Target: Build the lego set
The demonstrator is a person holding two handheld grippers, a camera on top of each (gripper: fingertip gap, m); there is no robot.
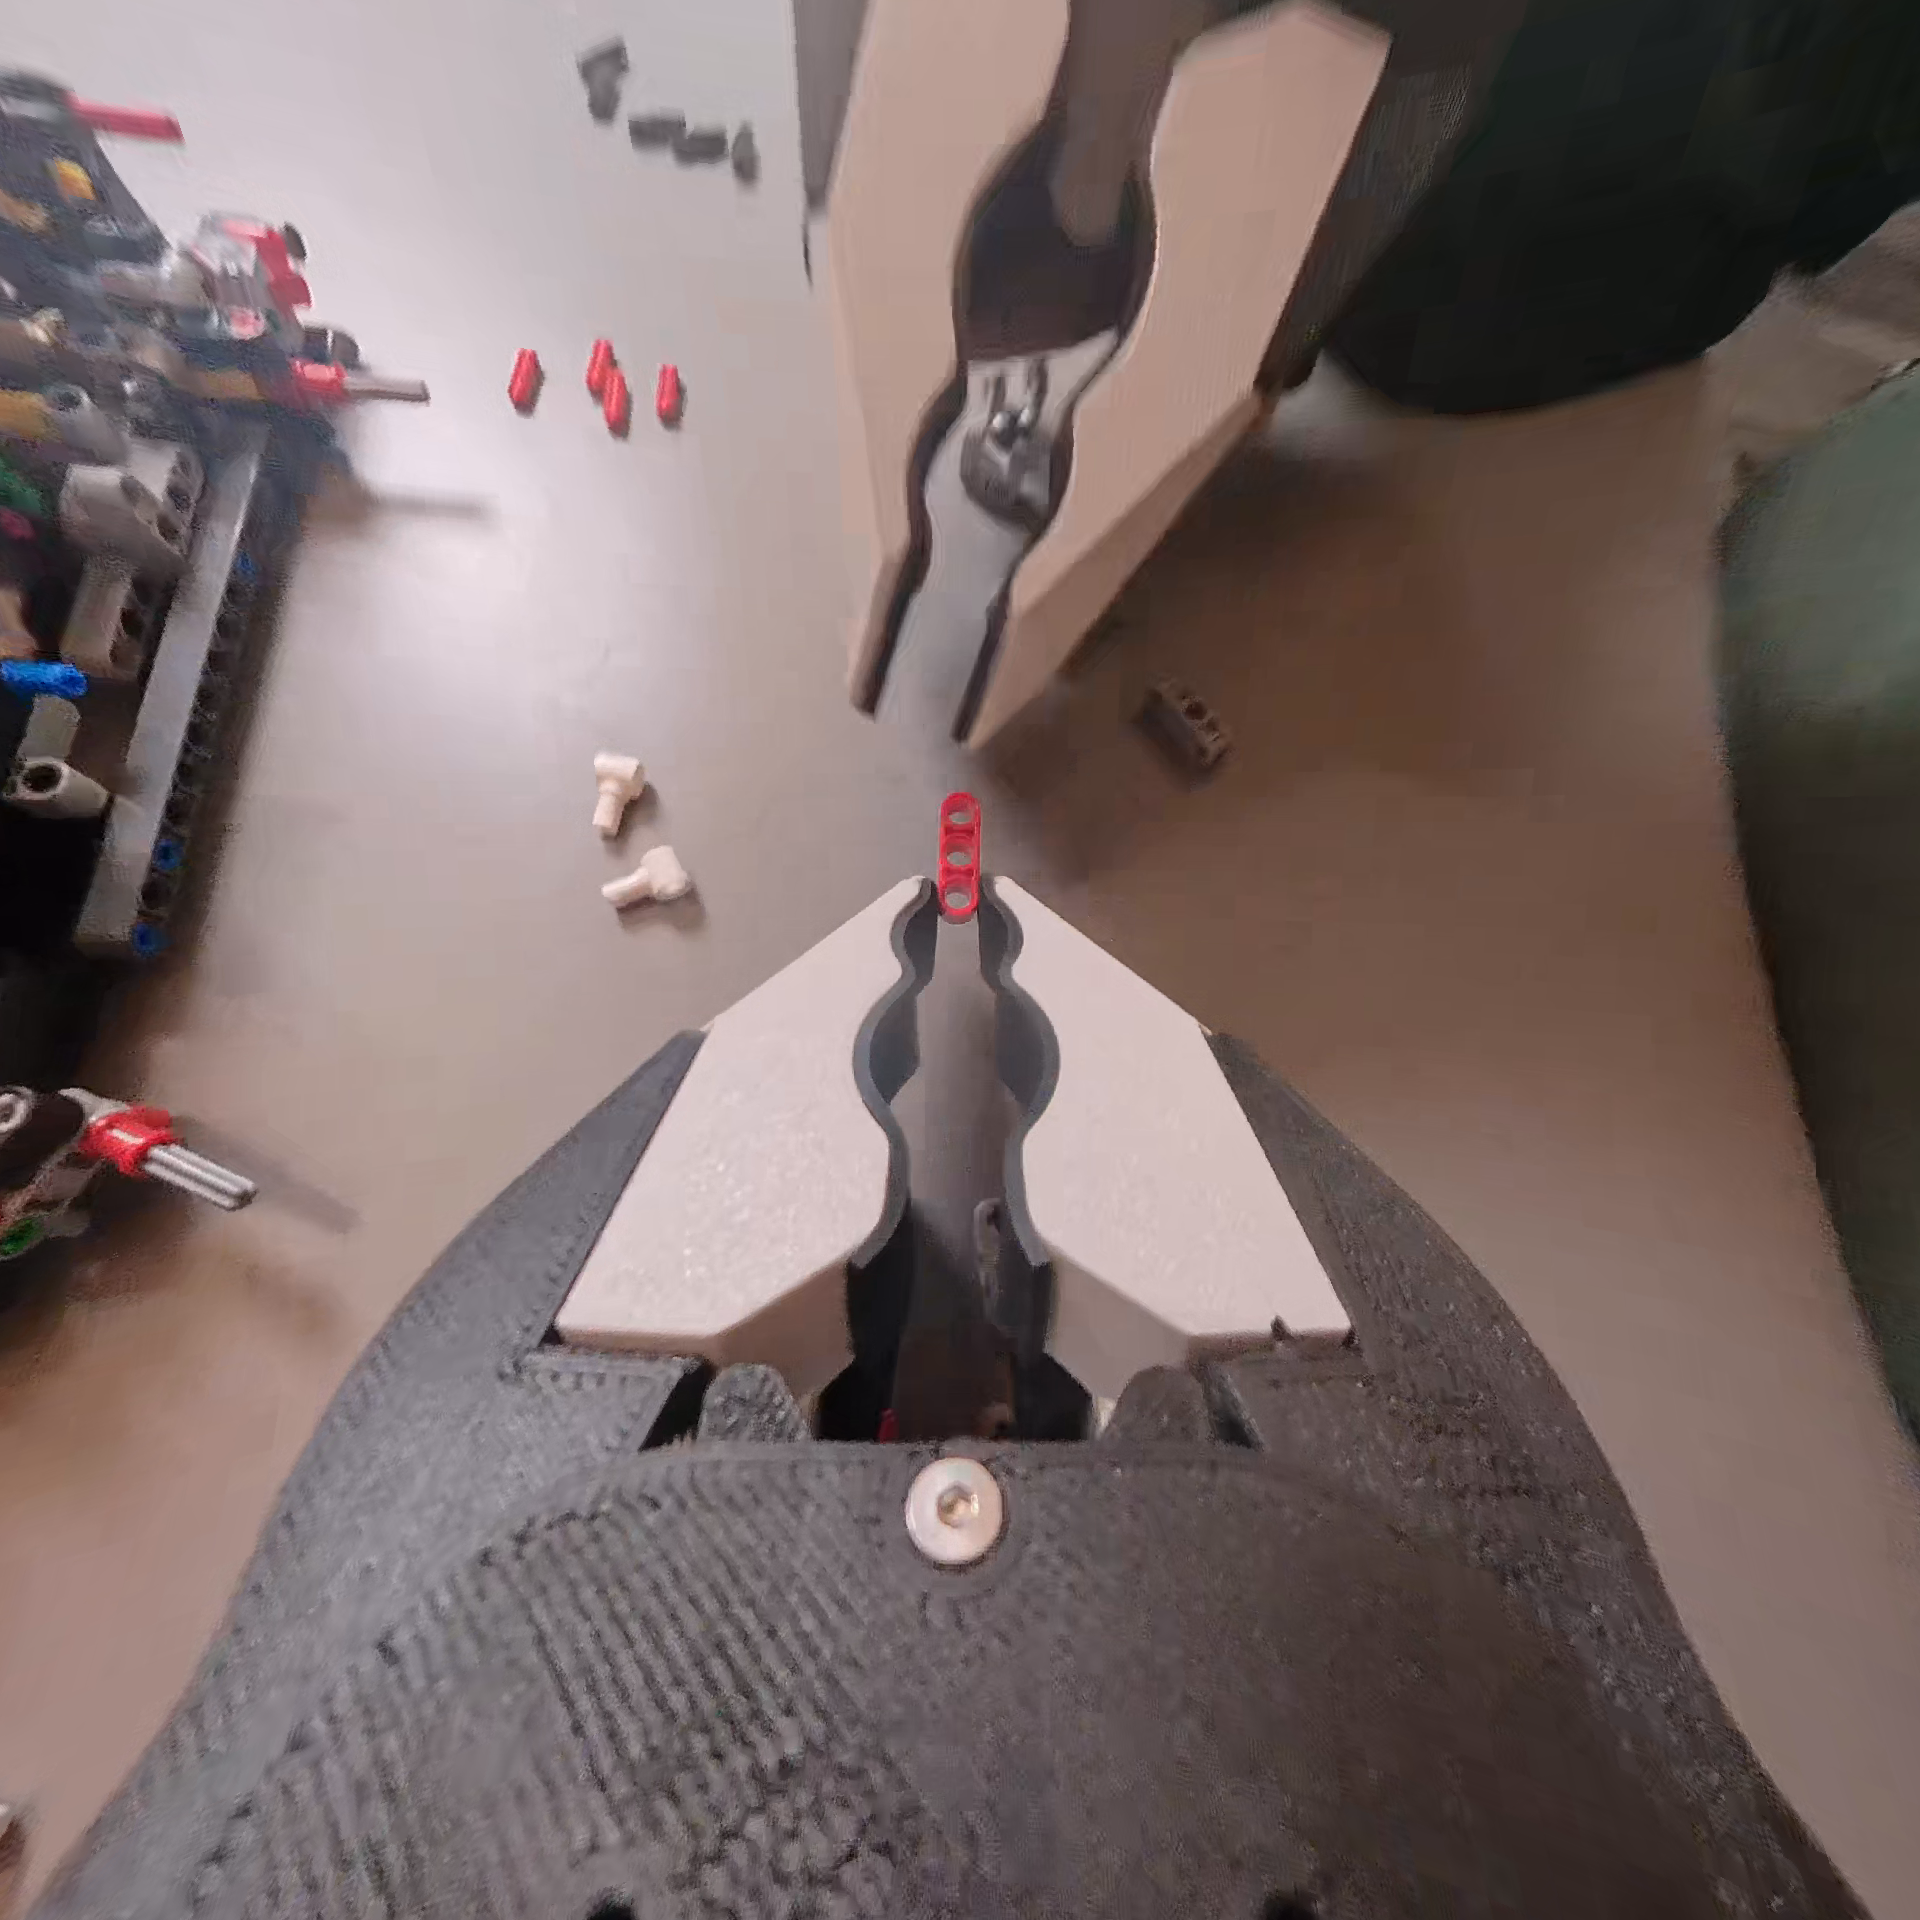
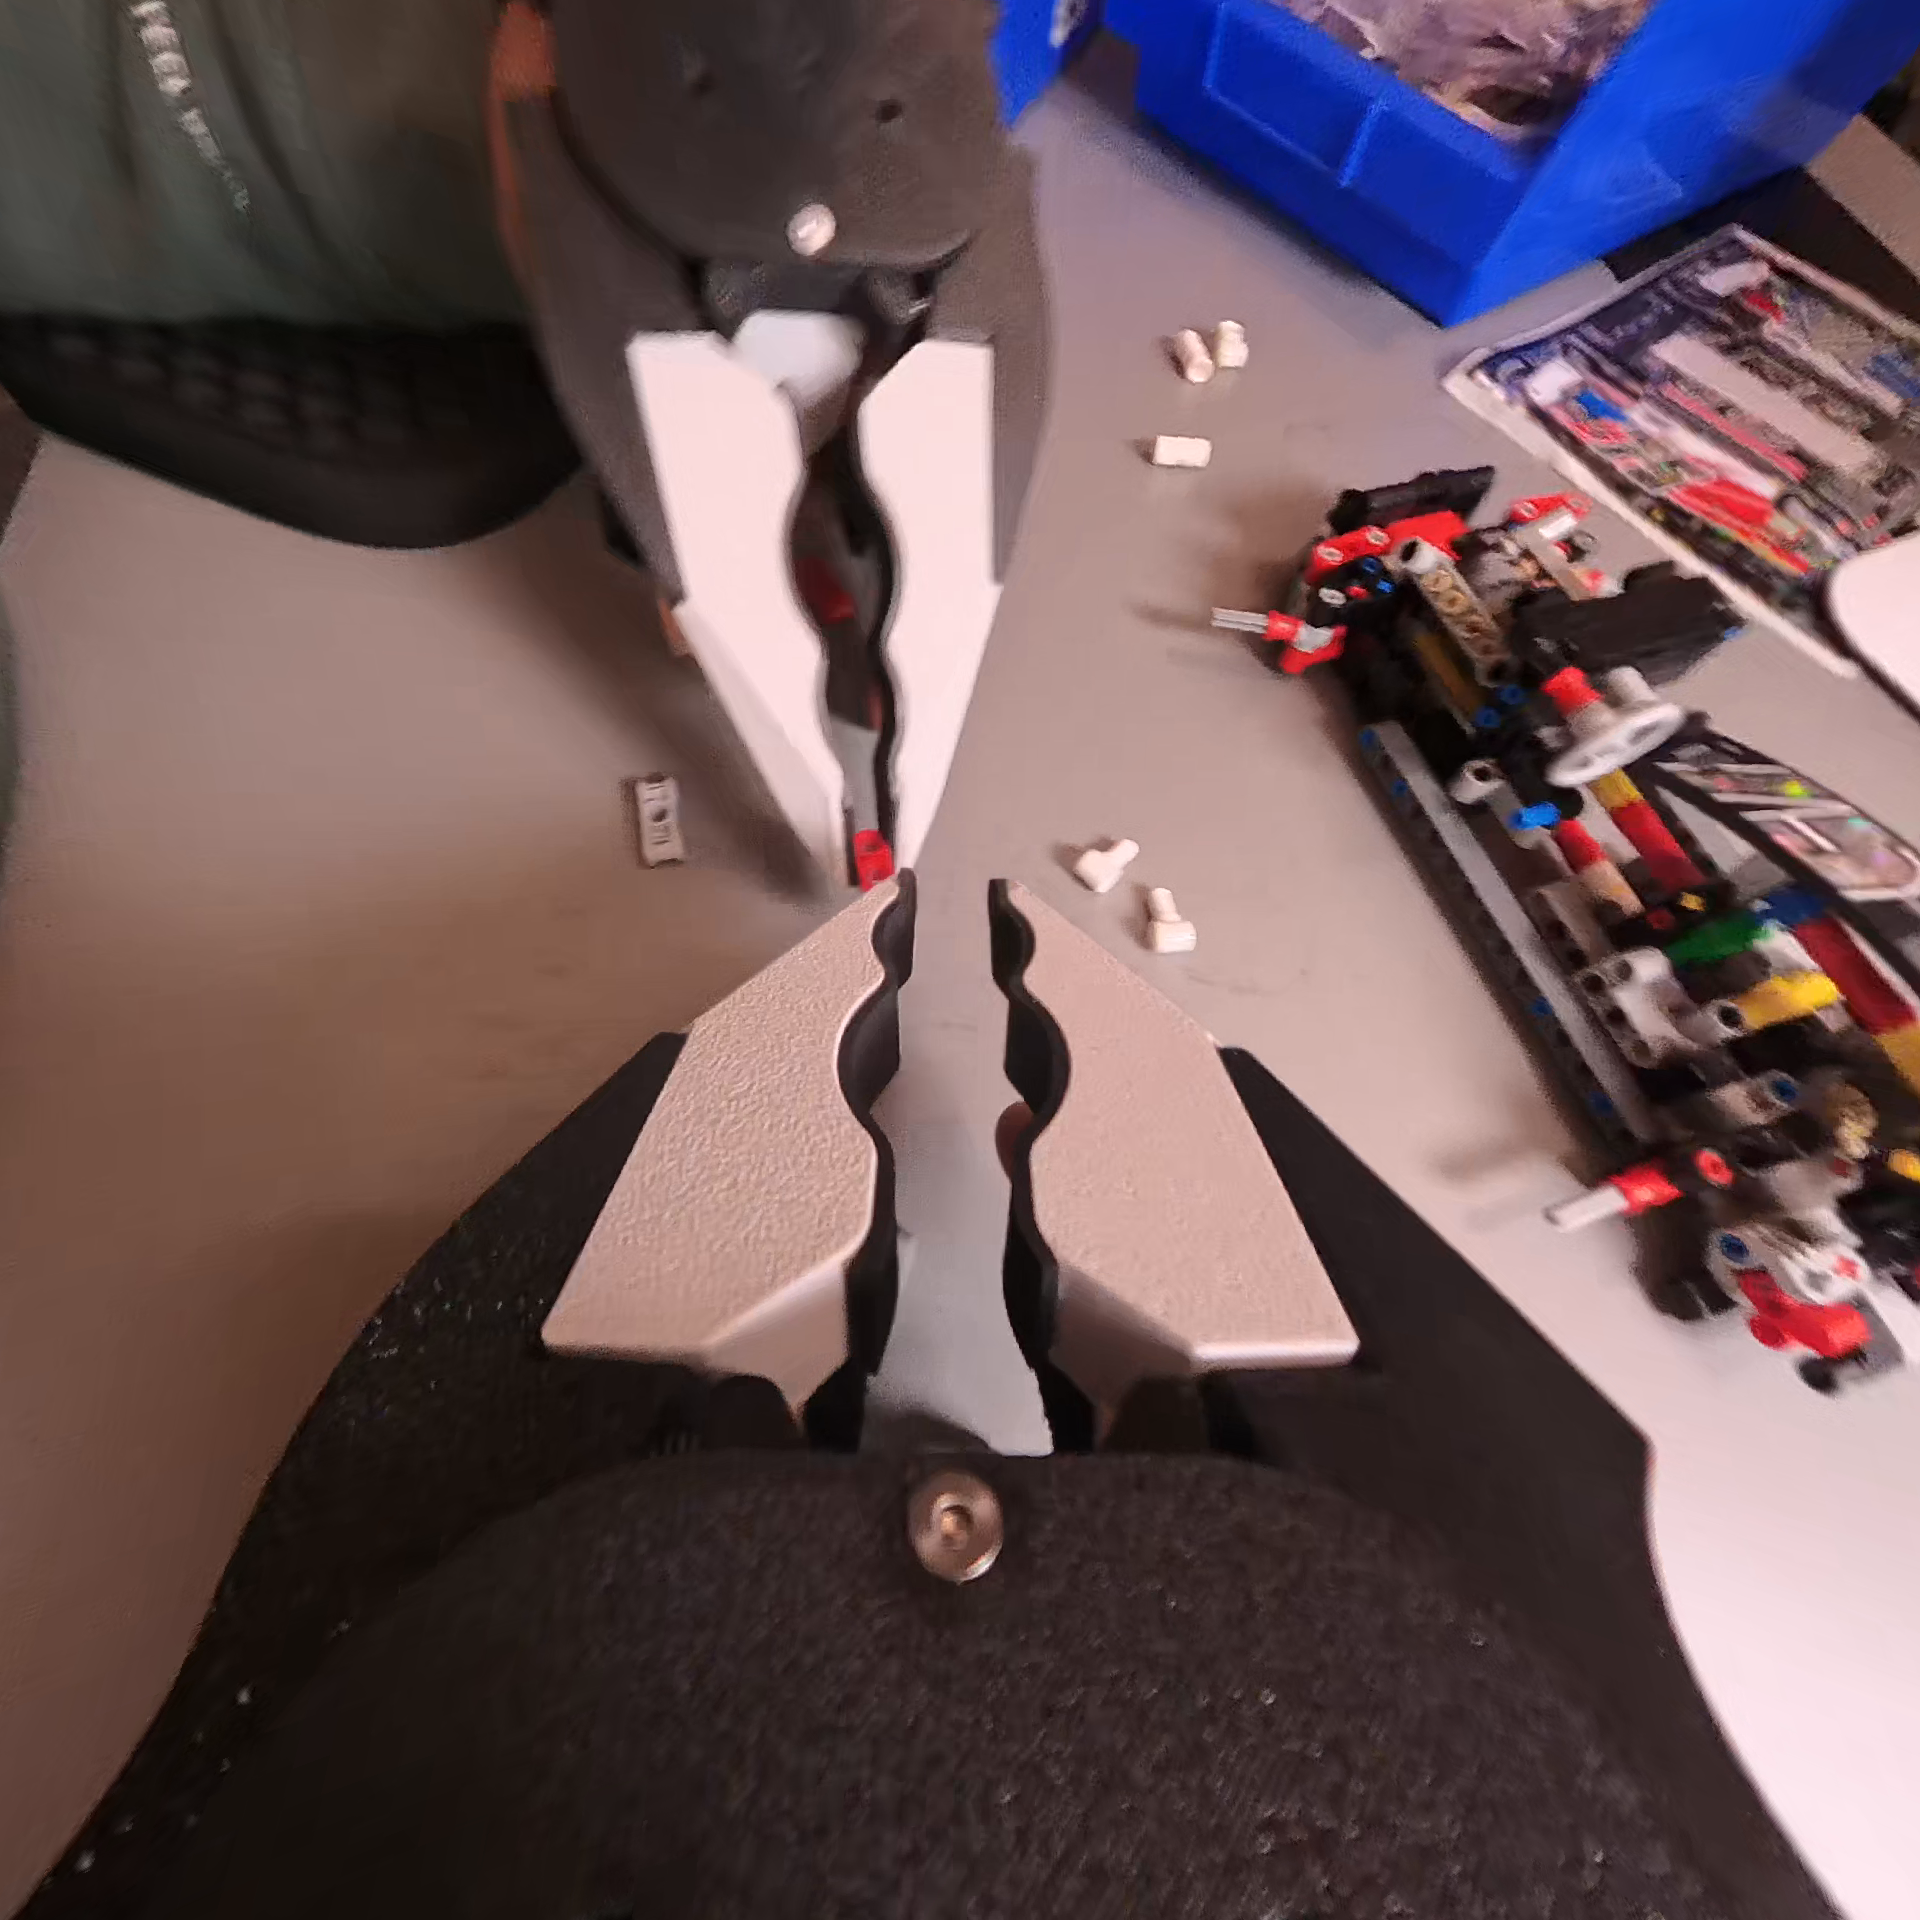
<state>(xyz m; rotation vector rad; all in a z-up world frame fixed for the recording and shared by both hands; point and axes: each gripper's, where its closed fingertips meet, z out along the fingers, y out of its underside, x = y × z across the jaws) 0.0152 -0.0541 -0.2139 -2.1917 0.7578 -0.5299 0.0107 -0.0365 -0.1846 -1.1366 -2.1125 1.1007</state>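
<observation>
between the tips of the left tool [image 1: 959,883], at the centre of the left wrist view, a small red three-hole lego beam [image 1: 959,854] stands upright, its lower end clamped by the two fingers and its upper holes sticking out past them toward 12 o'clock. just beyond it, at about 12 o'clock, the right tool [image 1: 923,717] points back at the beam with its fingers apart and nothing between them; its tips are near the beam but not touching. two white connector pins [image 1: 632,836] lie on the counter [image 1: 1351,935] at 10 o'clock from the beam, and a small grey brick [image 1: 1188,719] lies at 2 o'clock, just beside the right tool. further off at 10 to 11 o'clock four red pins [image 1: 613,384] lie in a loose row, and the long partly built lego model [image 1: 135,488] runs along the left edge. some dark grey pieces [image 1: 675,120] lie far off near 11 o'clock, blurred.

from the right wrist view, the right tool [image 2: 951,888] sits at the centre with a clear gap between its fingers. the left tool [image 2: 871,831] comes in from 12 o'clock, the red beam [image 2: 873,854] pinched at its tips, just beside the right tool's left fingertip at 11 o'clock. the model [image 2: 1621,883] stretches from 1 to 3 o'clock, with an instruction booklet [image 2: 1725,416] and a blue bin [image 2: 1455,135] behind it near 1 o'clock.
</observation>
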